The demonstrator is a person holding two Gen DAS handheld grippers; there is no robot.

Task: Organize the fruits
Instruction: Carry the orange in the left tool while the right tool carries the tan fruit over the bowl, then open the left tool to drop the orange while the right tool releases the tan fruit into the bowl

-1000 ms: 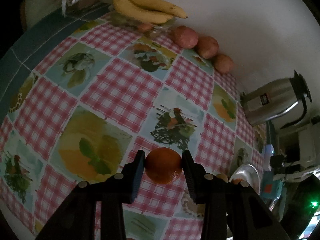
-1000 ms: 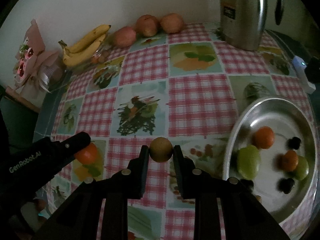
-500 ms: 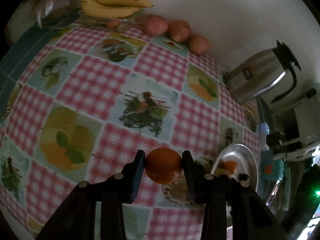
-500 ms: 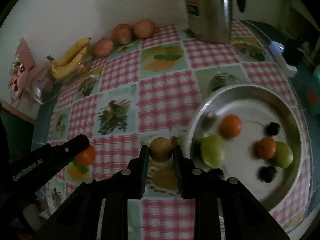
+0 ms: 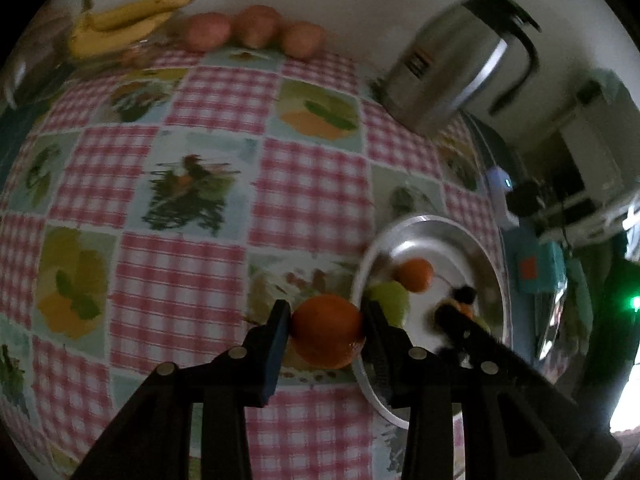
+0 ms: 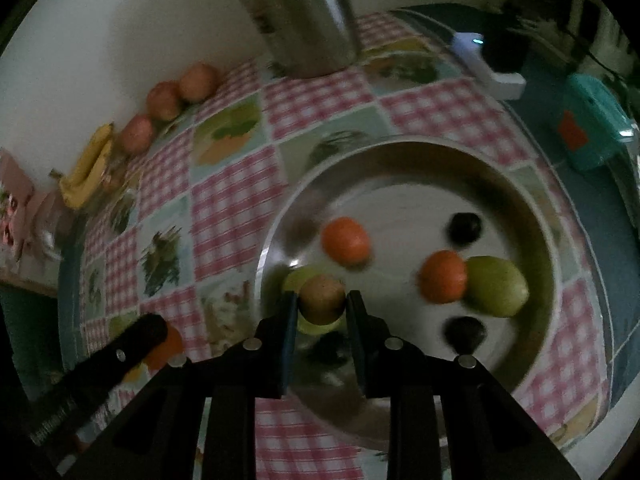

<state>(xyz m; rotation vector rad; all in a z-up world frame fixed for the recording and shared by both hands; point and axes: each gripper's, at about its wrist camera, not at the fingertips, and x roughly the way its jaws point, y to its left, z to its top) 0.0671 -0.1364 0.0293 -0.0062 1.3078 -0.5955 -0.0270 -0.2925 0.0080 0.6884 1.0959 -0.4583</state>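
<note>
Left gripper (image 5: 326, 330) clamps an orange (image 5: 327, 336) just outside the steel tray (image 6: 540, 216) rim. Right gripper (image 6: 322, 306) pinches a small brownish fruit (image 6: 322, 303), possibly a kiwi, above the tray interior, over a green fruit (image 6: 294, 280) lying there.

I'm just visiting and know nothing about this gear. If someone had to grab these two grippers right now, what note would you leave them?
Left gripper: shut on an orange, at the near rim of the metal tray.
Right gripper: shut on a small brownish fruit, above the tray.
Done: two oranges, two green fruits and some dark fruits already lie in the tray.
Left: release both held fruits into the tray. Bananas and three reddish fruits sit by the wall, maybe next.
</note>
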